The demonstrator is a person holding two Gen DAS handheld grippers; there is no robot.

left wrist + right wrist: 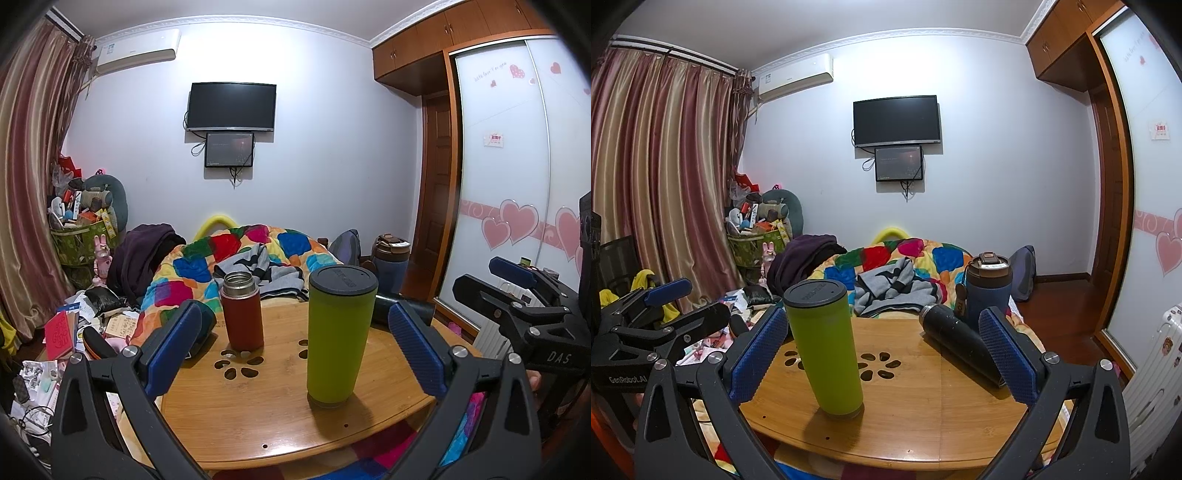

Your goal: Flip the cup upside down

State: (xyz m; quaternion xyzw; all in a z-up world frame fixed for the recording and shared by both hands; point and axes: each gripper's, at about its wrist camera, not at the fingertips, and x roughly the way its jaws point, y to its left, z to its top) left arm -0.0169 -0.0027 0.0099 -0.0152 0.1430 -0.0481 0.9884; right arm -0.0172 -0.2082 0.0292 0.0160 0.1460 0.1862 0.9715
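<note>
A tall green cup (338, 334) with a dark grey lid stands upright on the round wooden table (266, 410); it also shows in the right wrist view (827, 347). My left gripper (295, 350) is open, its blue pads on either side of the cup but short of it. My right gripper (882, 358) is open and empty, the cup just inside its left pad. The right gripper also shows at the right edge of the left wrist view (517, 291).
A red flask (242, 312) with a steel neck stands on the table left of the green cup. A black bottle (960, 341) lies on its side at the table's right. A blue tumbler (988, 291) stands behind it. A colourful quilt (240, 258) lies beyond the table.
</note>
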